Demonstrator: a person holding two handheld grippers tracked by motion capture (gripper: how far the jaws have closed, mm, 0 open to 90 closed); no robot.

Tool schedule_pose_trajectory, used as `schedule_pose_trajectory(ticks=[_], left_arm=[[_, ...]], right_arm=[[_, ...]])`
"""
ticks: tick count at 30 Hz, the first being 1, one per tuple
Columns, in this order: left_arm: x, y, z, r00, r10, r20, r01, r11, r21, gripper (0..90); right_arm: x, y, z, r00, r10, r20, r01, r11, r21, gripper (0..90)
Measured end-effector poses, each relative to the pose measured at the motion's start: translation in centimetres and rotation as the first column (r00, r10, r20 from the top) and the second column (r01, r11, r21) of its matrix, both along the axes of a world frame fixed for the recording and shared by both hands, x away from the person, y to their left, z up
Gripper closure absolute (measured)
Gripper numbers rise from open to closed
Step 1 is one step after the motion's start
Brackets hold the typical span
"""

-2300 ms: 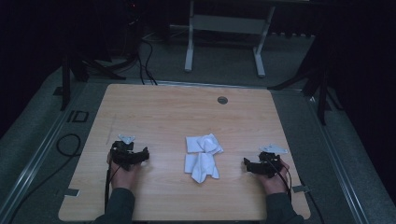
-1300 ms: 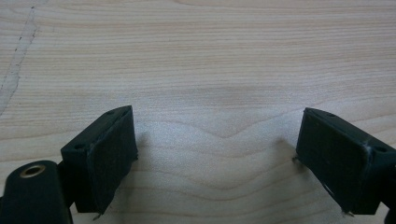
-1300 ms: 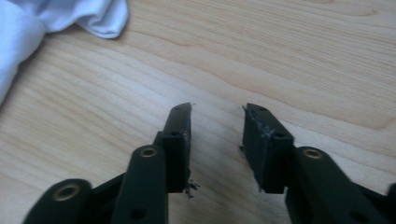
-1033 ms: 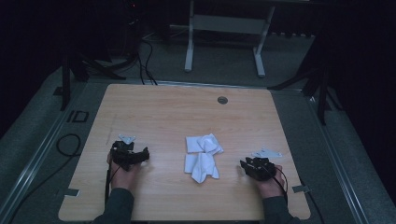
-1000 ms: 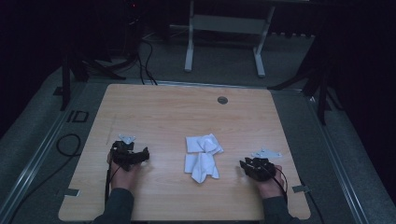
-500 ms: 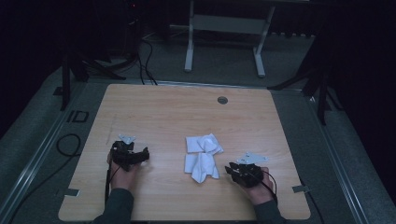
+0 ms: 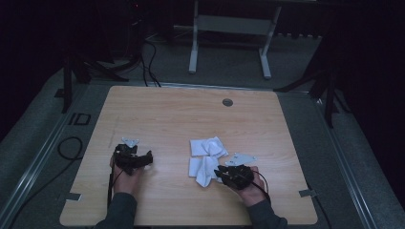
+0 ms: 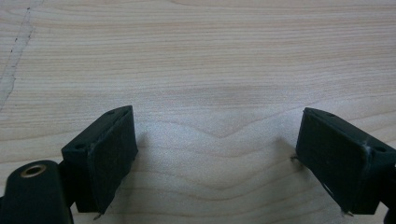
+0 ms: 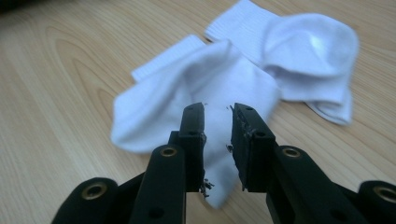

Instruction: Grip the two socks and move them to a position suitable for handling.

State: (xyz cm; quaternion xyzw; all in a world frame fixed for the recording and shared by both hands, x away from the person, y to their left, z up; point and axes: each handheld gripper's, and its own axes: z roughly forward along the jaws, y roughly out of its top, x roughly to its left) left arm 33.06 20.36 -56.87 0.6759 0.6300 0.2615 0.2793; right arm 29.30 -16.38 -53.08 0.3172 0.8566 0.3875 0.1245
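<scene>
On the wooden table (image 7: 172, 114), two white socks (image 7: 206, 158) lie crumpled and overlapping just right of the middle, nearer the front edge. The right gripper (image 7: 220, 173) hovers at their near tip, its jaws a narrow gap apart and just now closing, with nothing pinched between them. Toward the front left corner, the left gripper (image 7: 149, 157) rests wide open over bare wood, well apart from the socks.

Two black grippers, left gripper (image 7: 145, 157) and right gripper (image 7: 218, 172), each topped by a grey three-cornered plate and trailing a thin black cable. Blocky black jaws with brass-ringed holes, worn pads (image 8: 112, 158). Dark grey sleeves (image 7: 117, 212) at both wrists.
</scene>
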Motion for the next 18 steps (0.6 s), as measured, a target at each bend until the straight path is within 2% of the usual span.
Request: schedule_pose_trajectory(ticks=[3,12,14,16,17,18], left_arm=[[0.0,0.0,0.0,1.0,0.0,0.0,0.0,1.0,0.0,12.2],[0.0,0.0,0.0,1.0,0.0,0.0,0.0,1.0,0.0,12.2],[0.0,0.0,0.0,1.0,0.0,0.0,0.0,1.0,0.0,12.2],[0.0,0.0,0.0,1.0,0.0,0.0,0.0,1.0,-0.001,12.2],[0.0,0.0,0.0,1.0,0.0,0.0,0.0,1.0,0.0,12.2],[0.0,0.0,0.0,1.0,0.0,0.0,0.0,1.0,0.0,12.2]], right_arm=[[0.1,0.7,0.0,0.9999,0.016,0.0,-0.016,1.0,-0.001,74.0],[0.7,2.4,-1.2,0.9974,0.049,-0.054,-0.05,0.999,-0.016,71.4],[1.0,3.0,-2.2,0.9953,0.057,-0.078,-0.06,0.997,-0.046,74.4],[1.1,3.1,-2.3,0.9952,0.056,-0.08,-0.059,0.998,-0.037,76.2],[1.0,3.1,-2.2,0.995,0.058,-0.081,-0.062,0.997,-0.037,82.6],[1.0,3.1,-2.2,0.995,0.058,-0.081,-0.062,0.997,-0.037,82.6]])
